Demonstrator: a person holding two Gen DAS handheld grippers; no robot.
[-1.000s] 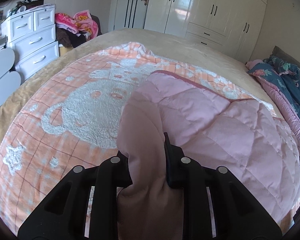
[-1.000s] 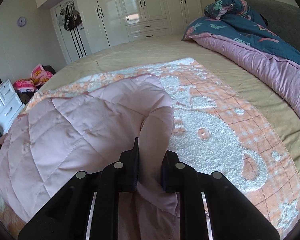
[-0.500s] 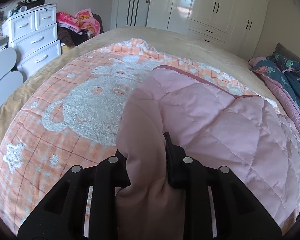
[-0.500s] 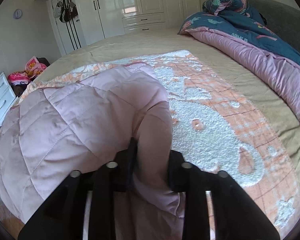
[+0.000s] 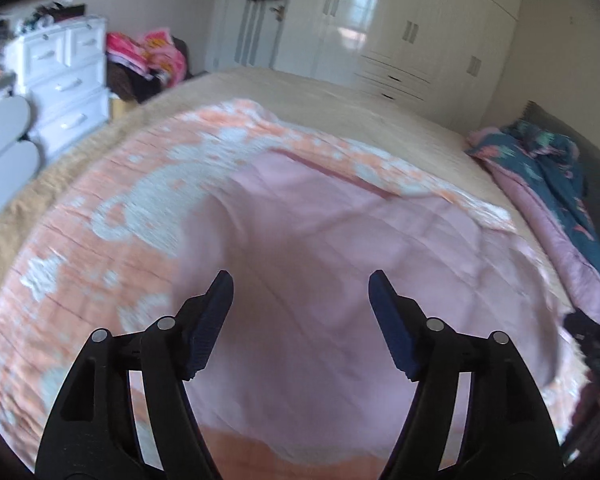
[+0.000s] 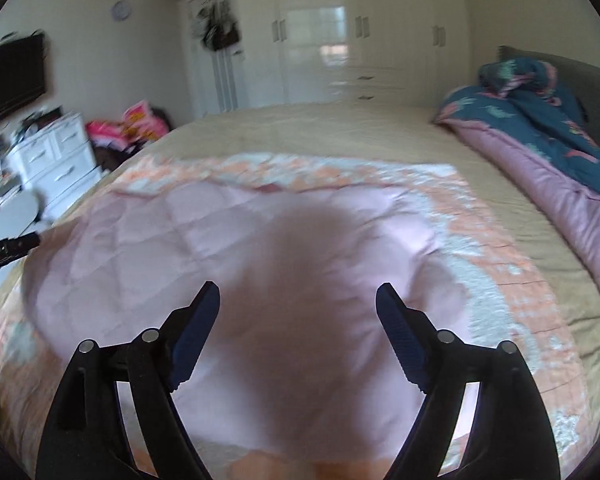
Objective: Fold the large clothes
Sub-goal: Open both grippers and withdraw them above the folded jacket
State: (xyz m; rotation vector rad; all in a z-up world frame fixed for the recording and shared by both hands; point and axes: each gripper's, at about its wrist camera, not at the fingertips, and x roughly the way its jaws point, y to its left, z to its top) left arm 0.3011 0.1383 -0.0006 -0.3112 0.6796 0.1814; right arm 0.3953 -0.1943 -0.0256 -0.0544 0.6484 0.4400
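Now both tools just sprung apart: left tool [image 5: 301, 294], right tool [image 6: 298, 304] grasp nothing above pink quilted garment [image 5: 339, 264]. Only right view shows wall clock [image 6: 120, 10].

Open bedspread [image 6: 339, 140] beyond the pink quilted garment [image 6: 228, 248]; rolled duvet [image 6: 559, 184] blocks the right edge.

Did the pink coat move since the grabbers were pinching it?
Yes. The pink coat has dropped out of both grippers, whose jaws have just been opening, and now lies flatter on the orange blanket, lower against it than before.
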